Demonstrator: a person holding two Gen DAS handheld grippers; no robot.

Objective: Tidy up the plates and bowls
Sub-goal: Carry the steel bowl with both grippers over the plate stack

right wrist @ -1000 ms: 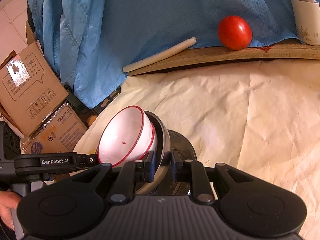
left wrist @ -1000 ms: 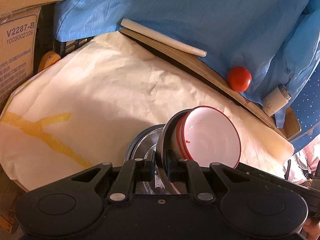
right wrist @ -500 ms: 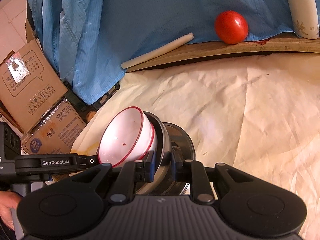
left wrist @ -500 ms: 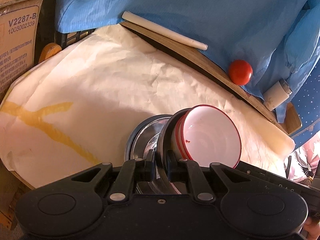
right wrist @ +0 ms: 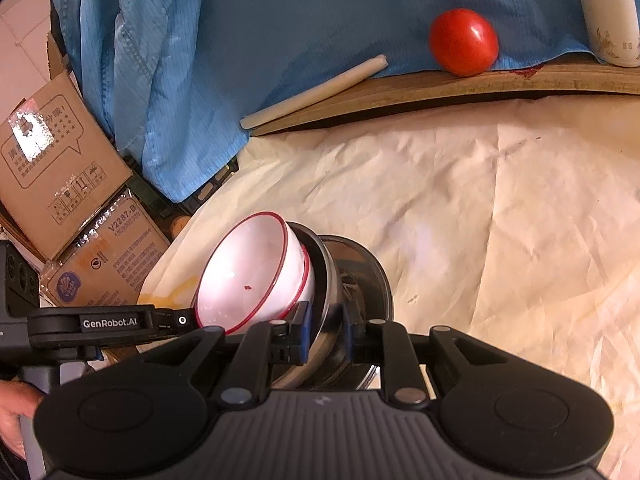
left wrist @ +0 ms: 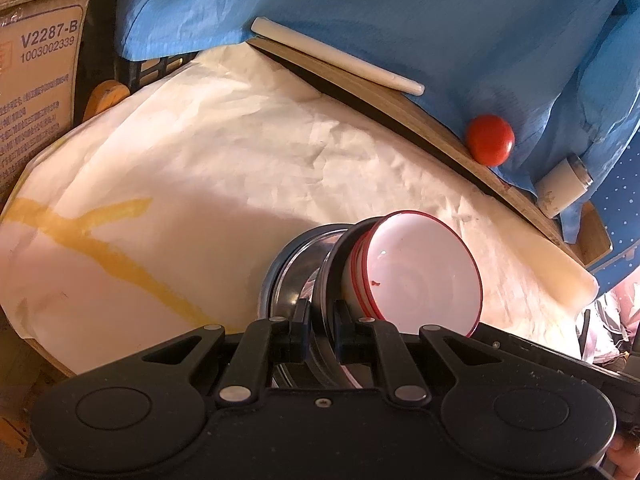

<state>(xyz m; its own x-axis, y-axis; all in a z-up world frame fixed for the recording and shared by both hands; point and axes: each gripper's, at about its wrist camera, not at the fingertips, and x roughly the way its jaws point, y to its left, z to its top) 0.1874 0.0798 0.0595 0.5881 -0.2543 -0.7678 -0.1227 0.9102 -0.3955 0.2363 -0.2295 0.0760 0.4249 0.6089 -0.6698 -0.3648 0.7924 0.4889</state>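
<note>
- Two grippers are seen: the left gripper (left wrist: pixel 321 322) is clamped on the thin rim of a steel bowl (left wrist: pixel 326 280), and the right gripper (right wrist: pixel 326 328) is closed on the rim of the same bowl from the other side.
- At least two red-rimmed white bowls (left wrist: pixel 420 276) are nested in that steel bowl; an exact count cannot be told.
- The stack is tipped on its side, its mouth turned toward the left gripper's side, and is held near the cameras against a second steel bowl (right wrist: pixel 362 276) lying on the cream paper (left wrist: pixel 240 152).
- One red tomato (right wrist: pixel 463 42), one white stick (right wrist: pixel 316 92) and one white flask (left wrist: pixel 560 188) are set on a wooden board (right wrist: pixel 440 88) at the far edge.
- Two cardboard boxes (right wrist: pixel 52 160) are seen at the left.
</note>
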